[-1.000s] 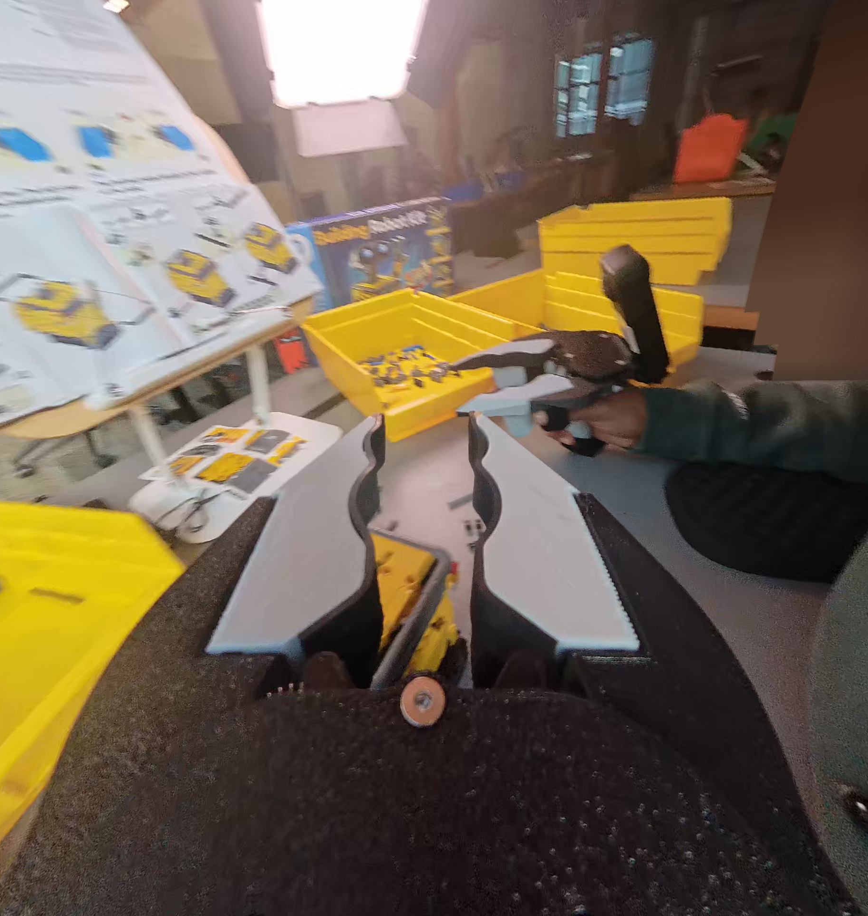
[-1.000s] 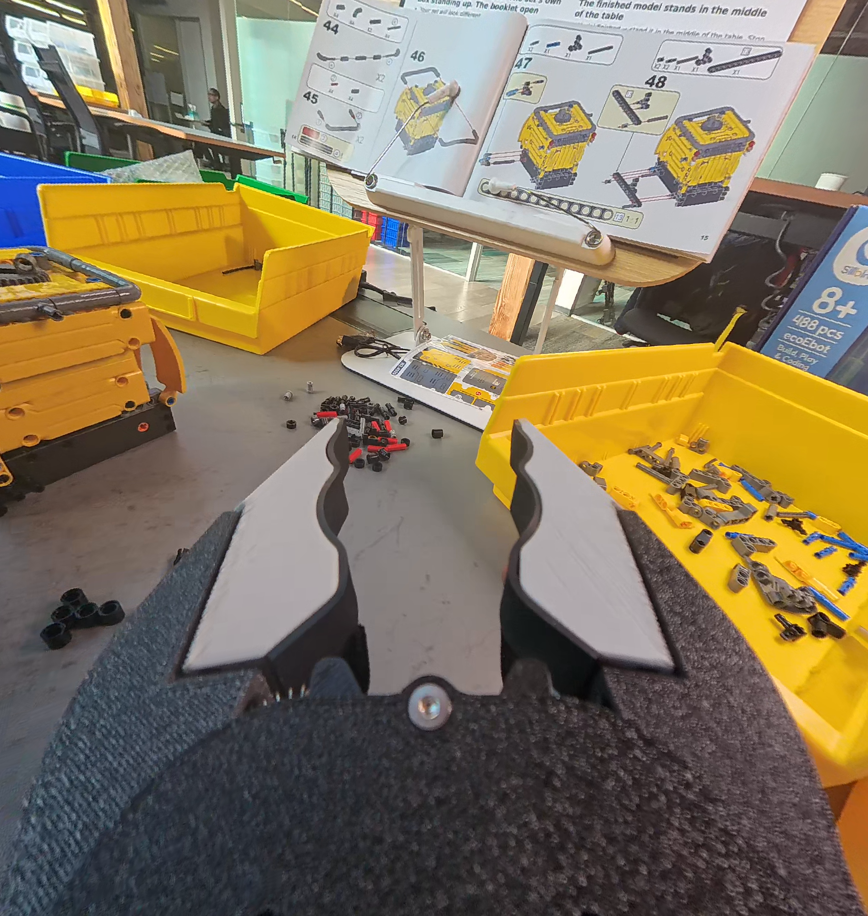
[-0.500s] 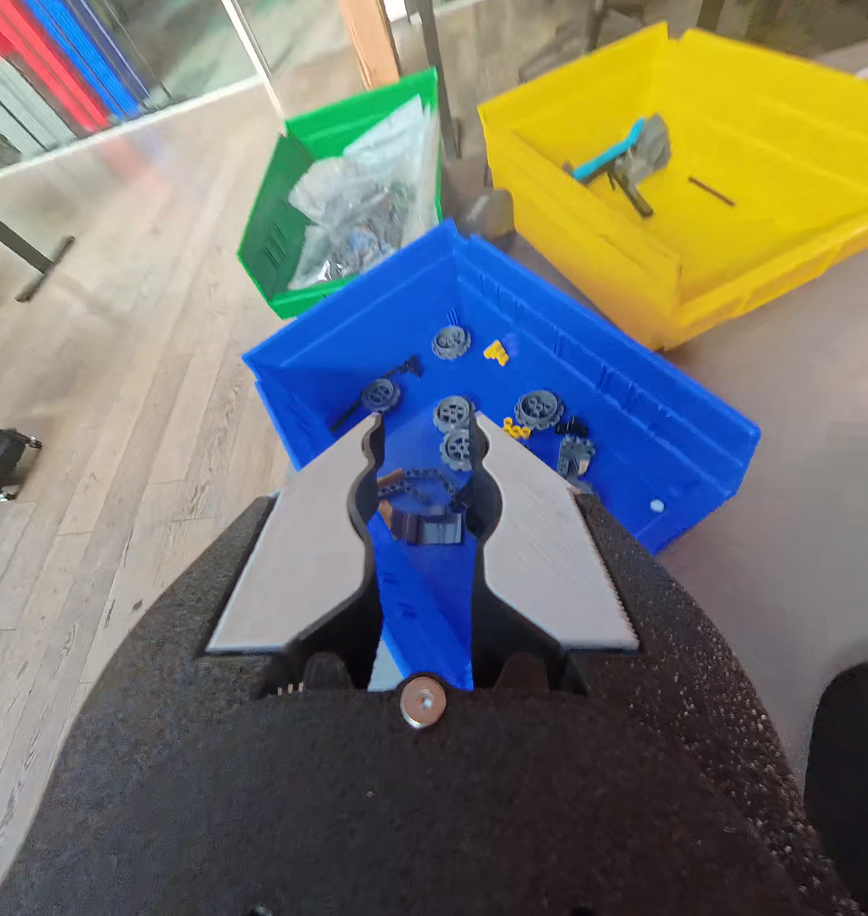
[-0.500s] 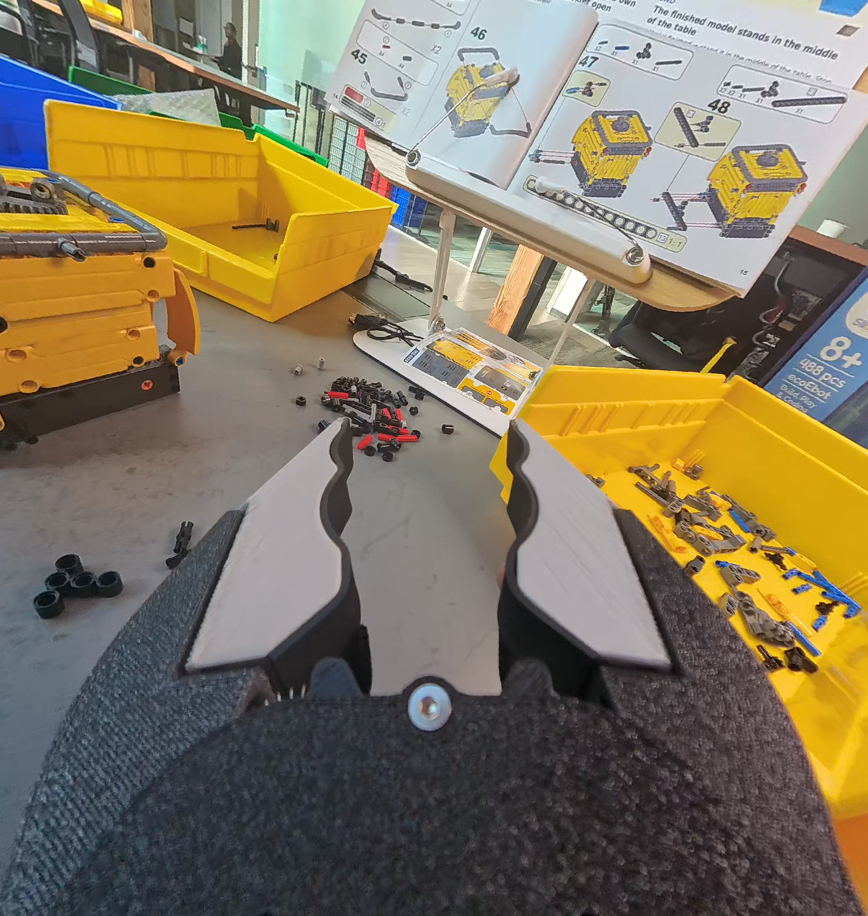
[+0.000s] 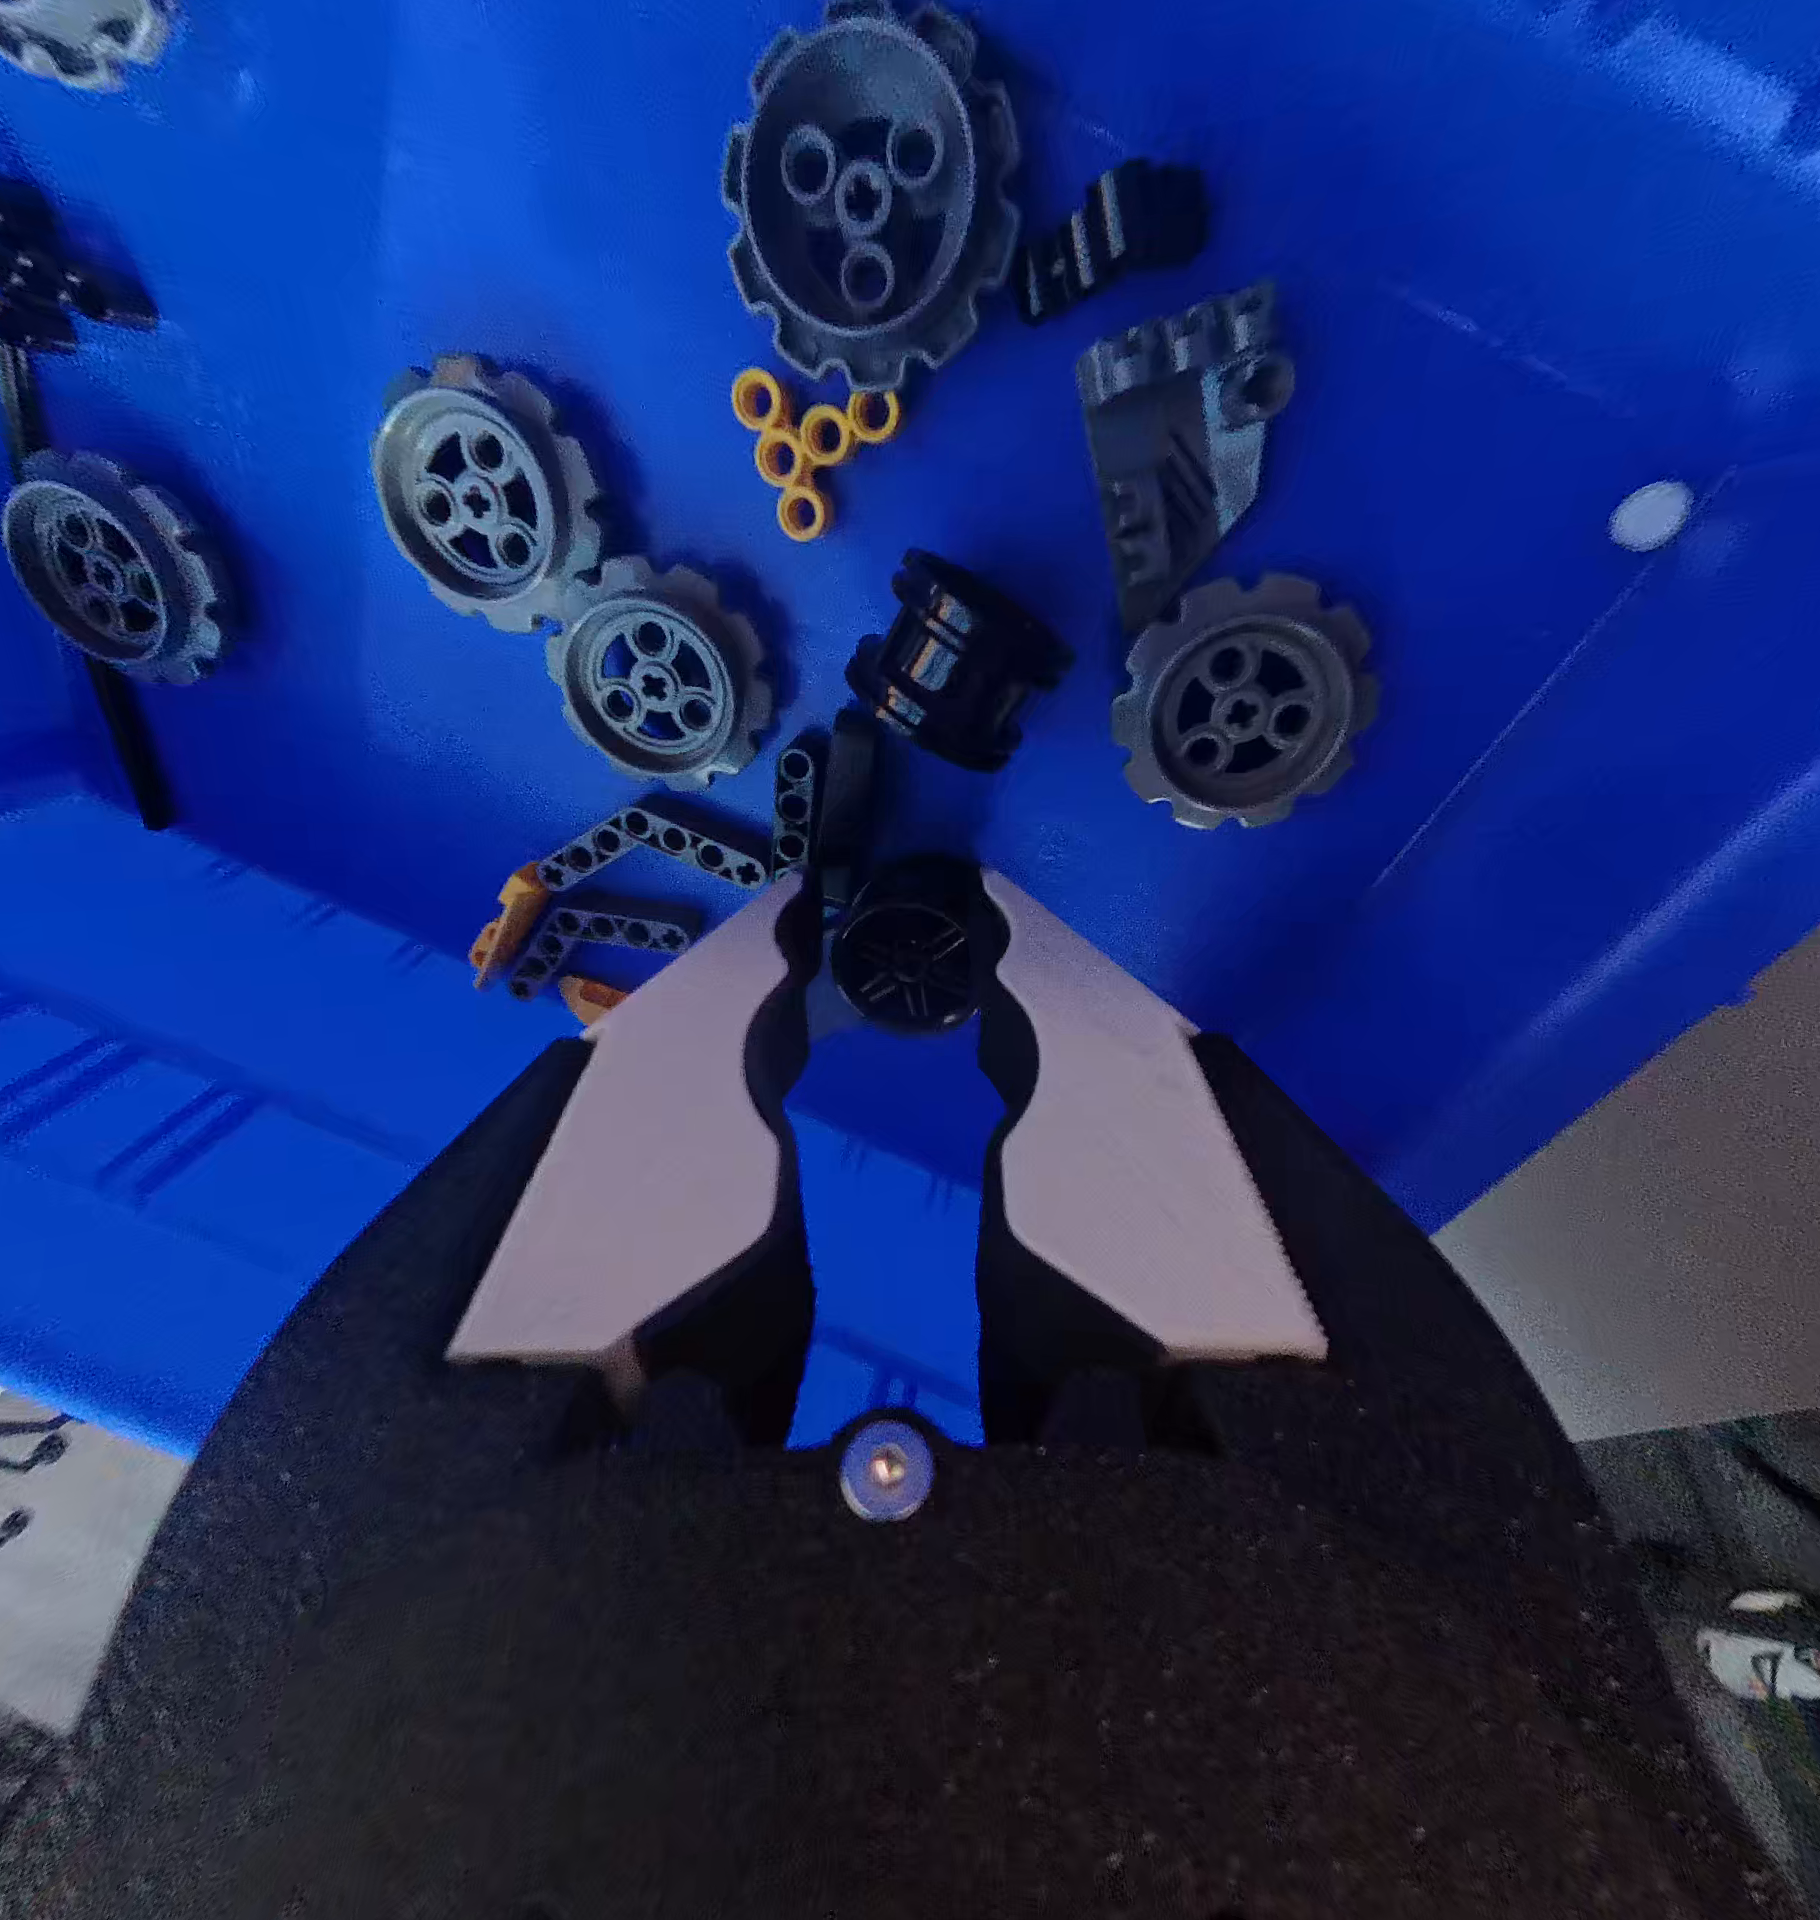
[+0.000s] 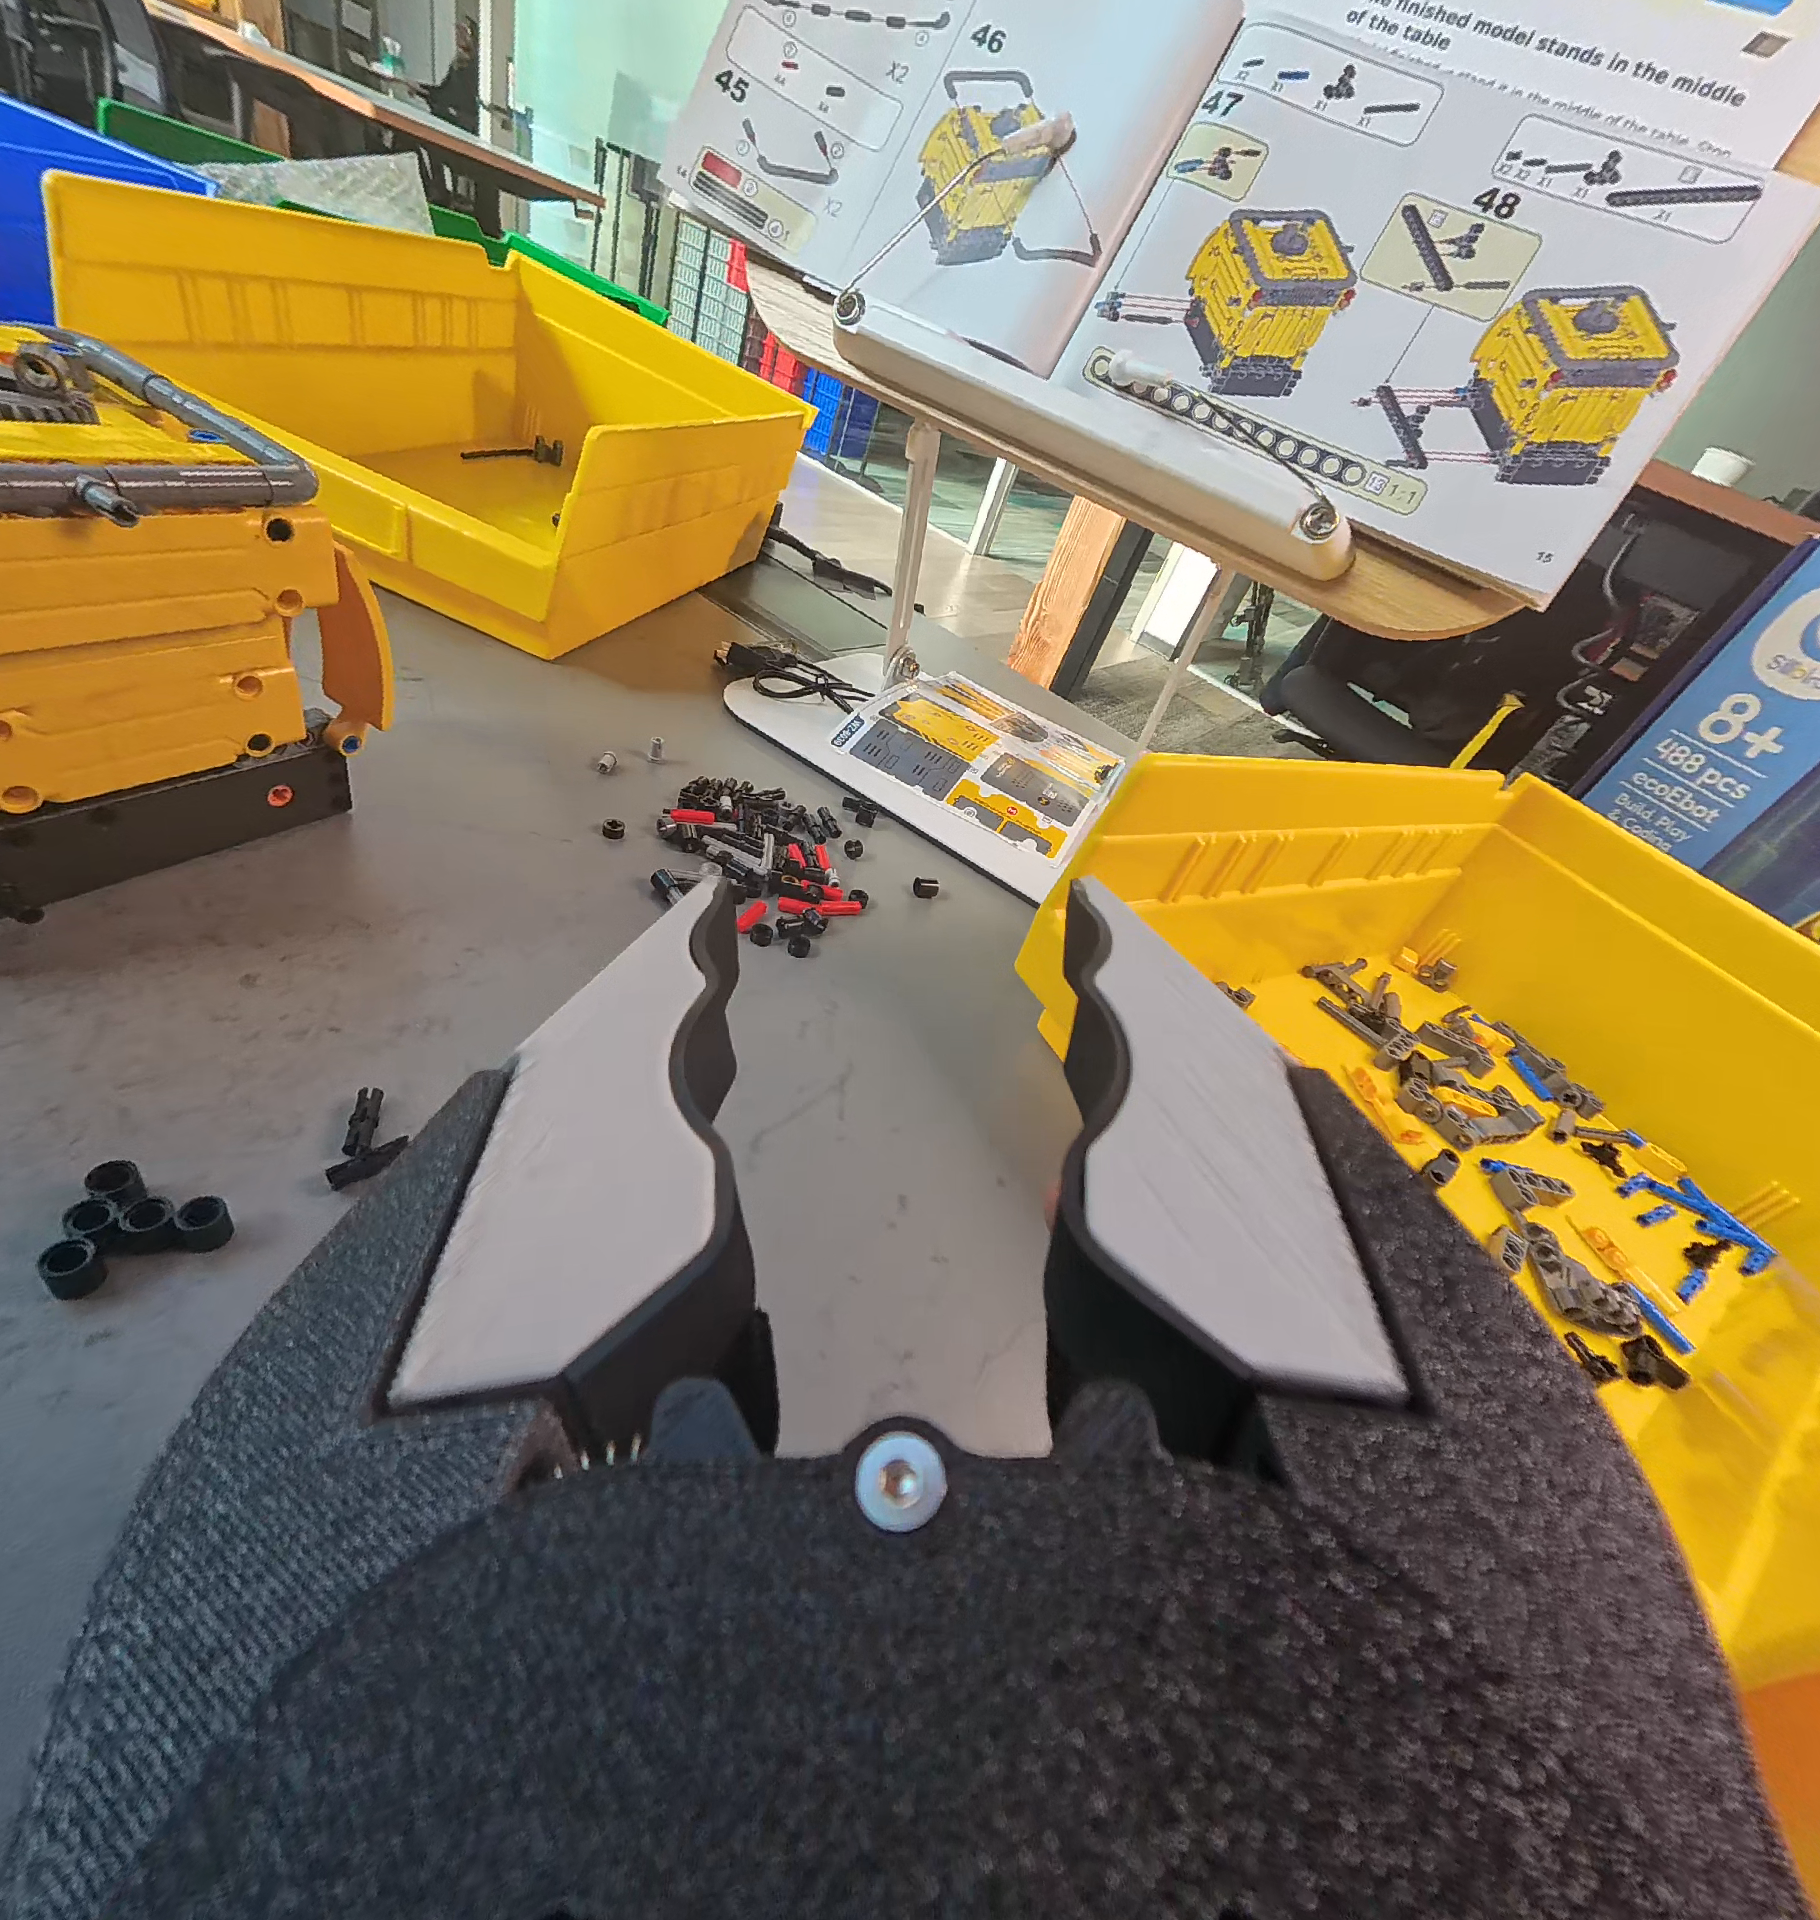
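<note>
— Left side first?

— Left gripper (image 5: 890,899), tilted steeply down into a blue bin (image 5: 1508,312), tips close to the floor. At 9 o'clock, a near wall rising hard by the left finger (image 5: 657,1122), little room there. At 10 o'clock, grey beams (image 5: 625,883) just beside the tip, grey sprockets (image 5: 480,499) farther off. At 12, a black spool (image 5: 953,675) near, yellow rings (image 5: 812,447) and a large sprocket (image 5: 870,187) beyond. At 2 o'clock, one more sprocket (image 5: 1244,701), then open blue floor up to the right wall. Grey table (image 5: 1664,1195) past that rim at 4.

— Tongs there?

— Partly apart, a black wheel hub (image 5: 904,961) lodged between the tips and filling the gap. Pinched or merely flanked: cannot tell.

— And the right?

— Right gripper (image 6: 890,904), low and nearly level over the table (image 6: 262,1039), aimed along it. Spread wide, nothing between the fingers. At 9 o'clock, black rings (image 6: 127,1226) well apart; at 10, a yellow block model (image 6: 127,623), farther. At 12, a heap of black and red pins (image 6: 771,842) just past the left tip. Bare table straight under the gap. At 2 o'clock, a yellow bin of small parts (image 6: 1301,831), corner just beside the right finger (image 6: 1197,1143). Overhead at 1, an open booklet on a stand (image 6: 1301,260), clear of the fingers.
</note>
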### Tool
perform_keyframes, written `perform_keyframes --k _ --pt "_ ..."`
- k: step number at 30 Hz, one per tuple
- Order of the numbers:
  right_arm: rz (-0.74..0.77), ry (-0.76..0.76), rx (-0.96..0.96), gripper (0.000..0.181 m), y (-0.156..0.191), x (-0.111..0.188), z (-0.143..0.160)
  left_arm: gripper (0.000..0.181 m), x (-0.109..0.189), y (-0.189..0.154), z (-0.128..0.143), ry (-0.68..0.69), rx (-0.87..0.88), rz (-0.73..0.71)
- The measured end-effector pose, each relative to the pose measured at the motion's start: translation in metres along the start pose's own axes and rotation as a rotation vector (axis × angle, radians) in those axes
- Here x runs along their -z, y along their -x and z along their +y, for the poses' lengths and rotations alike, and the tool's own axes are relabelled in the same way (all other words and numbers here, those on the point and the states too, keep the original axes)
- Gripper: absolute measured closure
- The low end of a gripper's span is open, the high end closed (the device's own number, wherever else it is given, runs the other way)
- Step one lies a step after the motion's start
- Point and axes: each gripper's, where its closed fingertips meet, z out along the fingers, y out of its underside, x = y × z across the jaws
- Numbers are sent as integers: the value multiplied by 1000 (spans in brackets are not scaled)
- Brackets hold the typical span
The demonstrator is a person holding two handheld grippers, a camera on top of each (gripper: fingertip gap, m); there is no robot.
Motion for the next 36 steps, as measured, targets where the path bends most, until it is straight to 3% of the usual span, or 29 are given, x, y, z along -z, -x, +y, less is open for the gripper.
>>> perform_keyframes --k 2,4,8,12,17,20,26,30,32,36 --pt "6 4 1 118 -2 1 1 180 -7 13 6 85 -52 -41" --pt "12 8 -6 118 -4 1 2 181 -2 29 7 118 -58 -89" --pt "9 24 -26 118 -5 -1 6 174 12 61 -5 58 -20 -195" --pt "3 36 -22 118 -4 -3 8 168 6 50 -4 60 -53 -119" --pt "2 36 1 119 -2 -2 7 160 12 51 11 98 -69 -175" --pt "2 42 29 119 1 -2 8 156 30 28 18 33 -77 -93" --pt "-7 84 63 119 5 -7 15 134 60 -60 17 -150 -197 192" --pt "-18 83 91 119 10 -7 14 138 36 -82 23 -93 -285 146" --pt "-24 87 112 119 13 -7 15 159 24 -84 23 -80 -295 113" --pt "-29 95 161 119 19 -6 16 159 28 -90 22 -94 -246 128"
